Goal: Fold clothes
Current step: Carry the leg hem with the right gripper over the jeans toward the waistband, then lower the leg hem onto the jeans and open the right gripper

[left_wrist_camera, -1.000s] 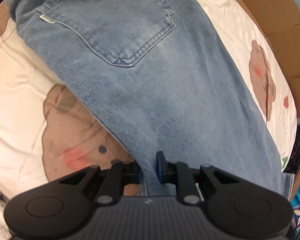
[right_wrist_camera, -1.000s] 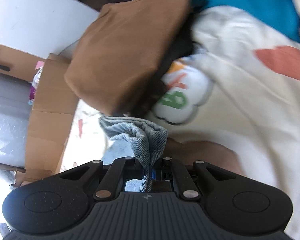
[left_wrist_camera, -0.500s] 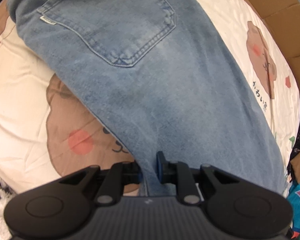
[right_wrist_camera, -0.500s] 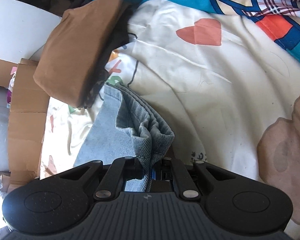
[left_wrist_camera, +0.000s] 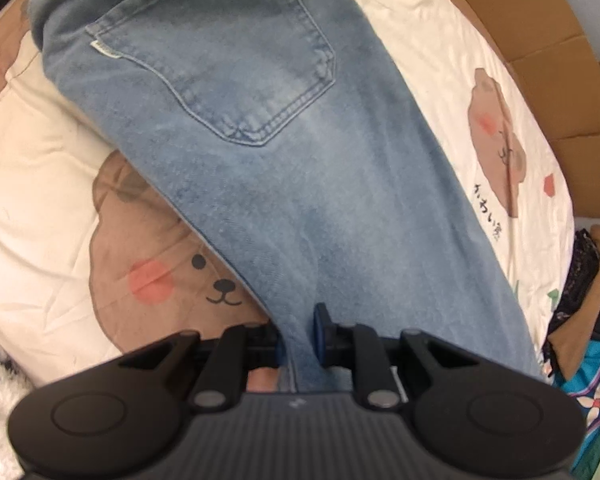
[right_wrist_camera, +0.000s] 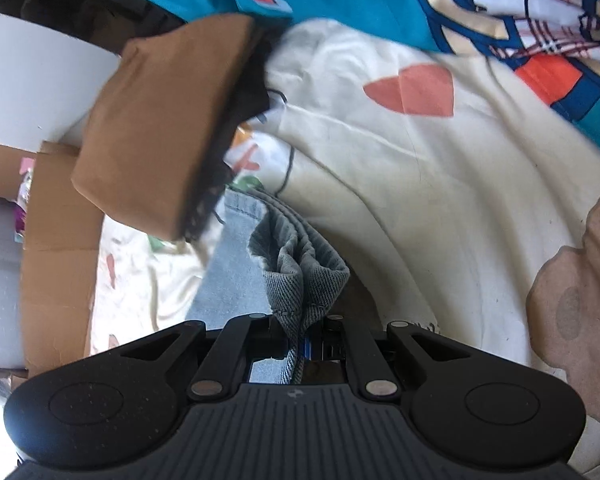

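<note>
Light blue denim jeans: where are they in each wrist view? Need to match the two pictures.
Left wrist: light blue denim jeans run down the middle, back pocket up top, into the left hand-held gripper.
Right wrist: only a bunched hem, lower centre, in the right hand-held gripper.
Shared landmark: folded brown cloth.

one pair of jeans (left_wrist_camera: 284, 168), two hand-held grippers (left_wrist_camera: 298, 334) (right_wrist_camera: 300, 340), one brown folded garment (right_wrist_camera: 168, 120)

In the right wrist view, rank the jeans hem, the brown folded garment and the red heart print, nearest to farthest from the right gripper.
1. Jeans hem, pinched in the right gripper.
2. Brown folded garment, upper left.
3. Red heart print, upper right on the cream sheet.
</note>
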`<control>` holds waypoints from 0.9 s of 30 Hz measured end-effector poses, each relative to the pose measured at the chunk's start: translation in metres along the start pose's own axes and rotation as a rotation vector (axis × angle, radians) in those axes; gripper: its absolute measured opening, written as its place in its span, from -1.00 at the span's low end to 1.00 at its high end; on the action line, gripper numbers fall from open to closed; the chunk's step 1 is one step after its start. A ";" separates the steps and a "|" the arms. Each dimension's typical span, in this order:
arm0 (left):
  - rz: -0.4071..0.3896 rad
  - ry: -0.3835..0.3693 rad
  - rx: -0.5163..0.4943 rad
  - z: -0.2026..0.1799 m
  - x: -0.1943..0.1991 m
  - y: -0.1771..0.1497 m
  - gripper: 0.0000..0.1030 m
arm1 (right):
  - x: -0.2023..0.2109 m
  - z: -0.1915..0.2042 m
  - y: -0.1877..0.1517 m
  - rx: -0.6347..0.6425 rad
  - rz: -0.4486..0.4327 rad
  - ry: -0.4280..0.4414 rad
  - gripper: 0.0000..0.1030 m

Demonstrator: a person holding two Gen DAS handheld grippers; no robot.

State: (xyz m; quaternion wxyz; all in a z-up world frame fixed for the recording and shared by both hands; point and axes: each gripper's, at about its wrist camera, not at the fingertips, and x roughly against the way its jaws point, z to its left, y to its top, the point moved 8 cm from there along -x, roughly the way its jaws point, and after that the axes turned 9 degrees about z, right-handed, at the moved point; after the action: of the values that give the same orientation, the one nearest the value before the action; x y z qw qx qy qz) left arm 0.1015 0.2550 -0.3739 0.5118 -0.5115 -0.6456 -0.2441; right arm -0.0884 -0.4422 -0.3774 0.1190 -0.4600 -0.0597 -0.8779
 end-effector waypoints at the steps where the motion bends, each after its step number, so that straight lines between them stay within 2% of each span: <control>1: 0.007 0.003 -0.005 0.002 0.000 -0.001 -0.71 | 0.001 -0.003 0.000 0.003 -0.002 -0.009 -0.89; 7: 0.047 0.049 -0.003 0.013 -0.033 0.002 -0.64 | -0.021 -0.039 -0.004 -0.035 0.025 -0.038 -0.86; 9: 0.070 0.098 -0.025 0.009 -0.045 0.009 -0.54 | -0.026 -0.045 -0.004 -0.026 0.030 -0.067 -0.79; 11: 0.073 0.150 -0.050 0.010 -0.041 0.015 -0.46 | -0.028 -0.047 -0.003 -0.011 0.031 -0.103 -0.59; 14: 0.028 0.176 -0.045 0.013 -0.014 0.024 -0.45 | -0.021 -0.044 0.000 0.029 0.018 -0.156 -0.51; 18: -0.049 0.206 -0.051 0.014 0.026 0.036 -0.33 | -0.009 -0.033 0.006 0.099 -0.009 -0.222 -0.48; 22: -0.141 0.250 -0.098 0.005 0.052 0.055 -0.25 | 0.015 -0.023 0.024 0.166 -0.137 -0.320 -0.47; 27: -0.236 0.291 -0.112 0.003 0.077 0.078 -0.24 | 0.007 0.002 0.039 0.273 -0.134 -0.294 -0.47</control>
State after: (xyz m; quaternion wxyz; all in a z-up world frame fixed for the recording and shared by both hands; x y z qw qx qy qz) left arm 0.1752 0.3172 -0.3208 0.5384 -0.4194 -0.6055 -0.4093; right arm -0.0798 -0.4805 -0.3706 0.1115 -0.5576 -0.2253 -0.7911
